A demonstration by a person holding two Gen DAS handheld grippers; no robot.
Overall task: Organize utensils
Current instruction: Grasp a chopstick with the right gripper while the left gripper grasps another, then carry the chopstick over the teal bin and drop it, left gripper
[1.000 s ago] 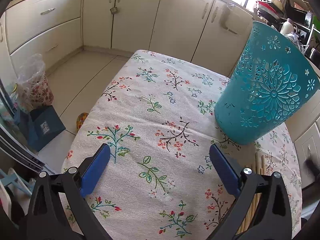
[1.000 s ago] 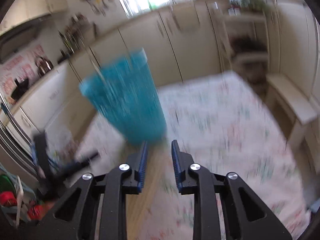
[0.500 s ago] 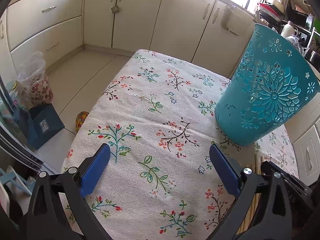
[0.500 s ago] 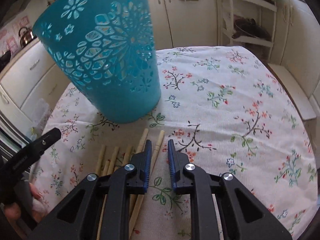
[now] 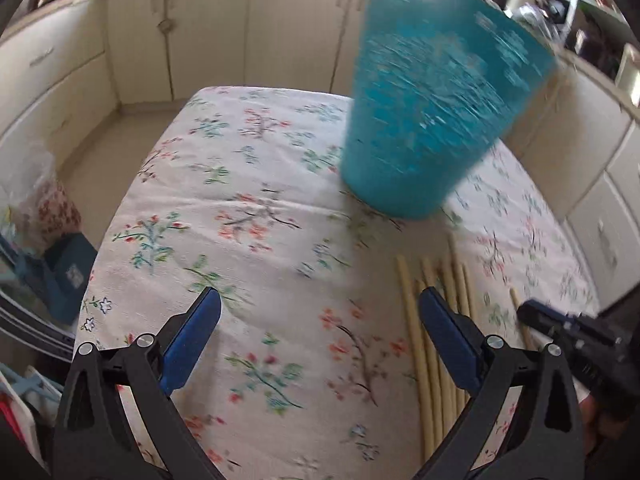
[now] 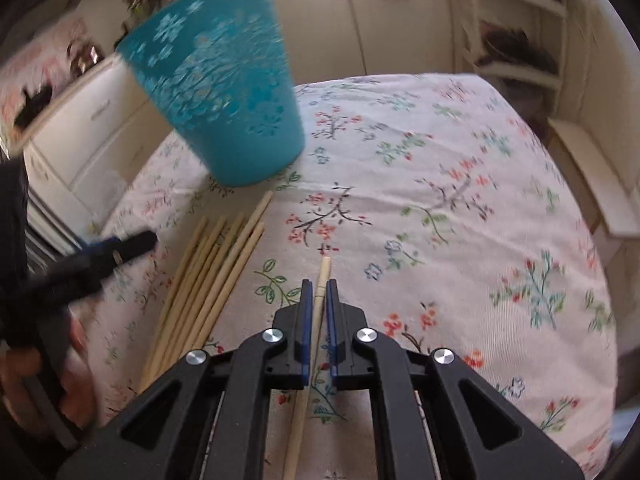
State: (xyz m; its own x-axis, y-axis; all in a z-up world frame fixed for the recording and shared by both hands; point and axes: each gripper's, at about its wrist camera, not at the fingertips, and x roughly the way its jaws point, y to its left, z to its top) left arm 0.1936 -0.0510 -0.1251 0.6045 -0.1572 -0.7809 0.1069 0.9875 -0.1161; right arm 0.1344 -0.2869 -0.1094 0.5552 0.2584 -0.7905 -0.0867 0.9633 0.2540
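Note:
A teal cut-out basket (image 5: 432, 112) (image 6: 224, 92) stands upright on the floral tablecloth (image 5: 260, 208). Several pale wooden chopsticks (image 5: 412, 312) (image 6: 212, 272) lie side by side in front of it. My right gripper (image 6: 317, 292) is closing its jaws, and a single chopstick (image 6: 324, 270) lies lengthwise between the blue pads, which press on it, apart from the bundle. In the left wrist view the right gripper's tip (image 5: 532, 316) shows at the right edge. My left gripper (image 5: 320, 320) is open over bare cloth, its right finger (image 5: 444, 328) just over the bundle's left side.
Cream kitchen cabinets (image 5: 208, 32) surround the table. Bags and a blue box (image 5: 68, 268) sit on the floor at the left. A white shelf unit (image 6: 516, 40) stands beyond the table's far right corner. A hand (image 6: 76, 364) holds the left gripper.
My right gripper has narrowed onto one chopstick and come lower, to the right of the bundle. My left gripper has swung right, bringing the chopsticks and basket further into its view.

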